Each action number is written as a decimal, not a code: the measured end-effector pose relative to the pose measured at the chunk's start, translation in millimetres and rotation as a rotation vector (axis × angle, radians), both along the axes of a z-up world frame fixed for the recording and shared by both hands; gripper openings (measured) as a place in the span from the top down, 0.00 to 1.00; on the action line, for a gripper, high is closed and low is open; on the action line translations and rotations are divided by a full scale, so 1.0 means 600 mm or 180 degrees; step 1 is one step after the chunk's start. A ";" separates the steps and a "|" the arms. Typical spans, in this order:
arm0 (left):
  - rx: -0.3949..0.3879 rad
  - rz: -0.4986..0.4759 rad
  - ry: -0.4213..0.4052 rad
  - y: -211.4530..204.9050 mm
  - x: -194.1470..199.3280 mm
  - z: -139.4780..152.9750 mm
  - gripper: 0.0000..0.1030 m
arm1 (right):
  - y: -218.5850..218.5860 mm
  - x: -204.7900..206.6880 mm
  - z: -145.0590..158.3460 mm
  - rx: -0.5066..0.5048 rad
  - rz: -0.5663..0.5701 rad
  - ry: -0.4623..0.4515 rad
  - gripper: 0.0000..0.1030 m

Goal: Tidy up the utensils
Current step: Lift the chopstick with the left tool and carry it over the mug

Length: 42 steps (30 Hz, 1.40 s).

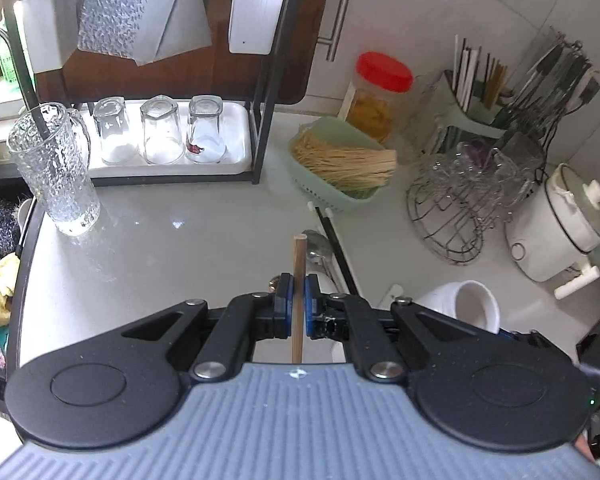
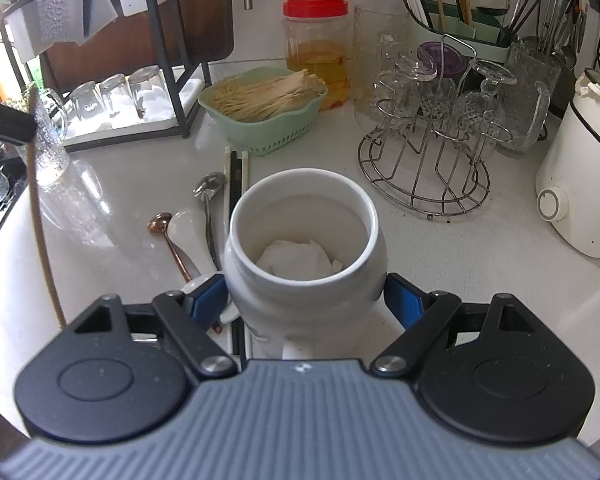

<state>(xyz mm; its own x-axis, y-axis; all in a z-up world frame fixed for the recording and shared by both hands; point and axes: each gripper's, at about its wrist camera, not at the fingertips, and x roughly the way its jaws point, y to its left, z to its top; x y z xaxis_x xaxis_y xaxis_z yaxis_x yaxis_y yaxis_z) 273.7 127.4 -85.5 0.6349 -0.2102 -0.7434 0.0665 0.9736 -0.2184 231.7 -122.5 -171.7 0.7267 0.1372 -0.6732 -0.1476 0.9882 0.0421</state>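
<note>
On a white kitchen counter (image 1: 160, 248), I hold my left gripper (image 1: 296, 300) with its blue pads pressed tight on a single wooden chopstick (image 1: 298, 280), which stands upright between them, its tip poking above the fingers; in the right wrist view the same chopstick (image 2: 40, 220) shows as a long thin stick at the left edge, lifted clear of the counter. My right gripper (image 2: 305, 300) has its jaws spread wide around a white ceramic jar (image 2: 303, 248), one blue pad at each side of its belly, and the pads appear to be touching it; the jar stands upright with crumpled white paper (image 2: 296, 260) lying in its bottom. Just left of the jar, still on the counter, lie the remaining utensils: a copper-coloured spoon (image 2: 168, 240), a white ceramic spoon (image 2: 184, 228), a steel slotted spoon (image 2: 208, 200) and a pair of black-and-white chopsticks (image 2: 236, 176) that run under the jar's left side. Behind them sits a pale green basket (image 2: 268, 136) of dry noodles, a red-lidded plastic jar (image 2: 317, 48), a wire rack (image 2: 423, 176) hung with glasses, a textured glass pitcher (image 1: 56, 172) and a black shelf with a white tray (image 1: 236, 152) of upturned tumblers. A white cooker (image 2: 579, 184) stands at the far right
</note>
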 end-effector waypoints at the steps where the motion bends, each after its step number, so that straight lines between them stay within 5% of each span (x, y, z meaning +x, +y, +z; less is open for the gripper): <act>1: -0.0008 -0.0014 -0.0011 -0.001 -0.005 0.004 0.94 | 0.000 -0.001 0.000 -0.0006 0.0009 -0.0006 0.15; 31: -0.0107 -0.0821 -0.0830 -0.113 -0.041 0.230 0.94 | 0.005 -0.012 -0.002 -0.0014 0.0030 -0.0040 0.15; 42: -0.0117 -0.0942 -0.1007 -0.184 -0.007 0.244 0.94 | 0.004 -0.015 -0.004 0.0000 0.0056 -0.0070 0.15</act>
